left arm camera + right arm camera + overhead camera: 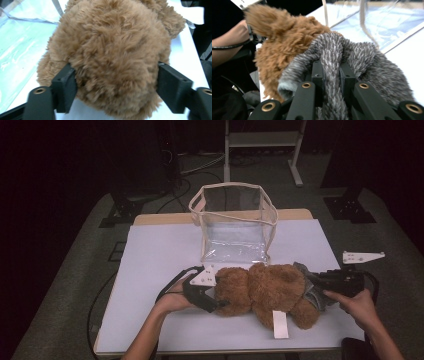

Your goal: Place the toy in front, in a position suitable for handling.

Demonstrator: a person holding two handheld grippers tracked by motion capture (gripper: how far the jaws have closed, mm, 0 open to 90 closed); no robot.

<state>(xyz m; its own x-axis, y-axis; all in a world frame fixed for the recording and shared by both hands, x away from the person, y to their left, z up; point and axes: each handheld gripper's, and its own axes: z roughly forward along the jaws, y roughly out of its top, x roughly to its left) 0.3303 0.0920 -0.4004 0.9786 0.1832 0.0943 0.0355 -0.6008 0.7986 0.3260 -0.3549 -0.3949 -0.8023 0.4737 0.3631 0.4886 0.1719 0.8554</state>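
Observation:
A brown teddy bear [270, 287] lies on its side on the white table [150, 265], head to the left, with a white tag [280, 324] at its front. My left gripper [219, 293] has its jaws on either side of the bear's head [112, 50], and both pads [65, 87] press into the fur. My right gripper [316, 286] is at the bear's lower end. In the right gripper view it [331, 72] is shut on a fold of the grey furry garment [362, 55] that the bear wears.
A clear plastic bag with beige trim [235, 220] stands open-topped just behind the bear. A metal stand [262, 140] and cables are on the dark floor beyond the table. The table's front edge is close below the bear.

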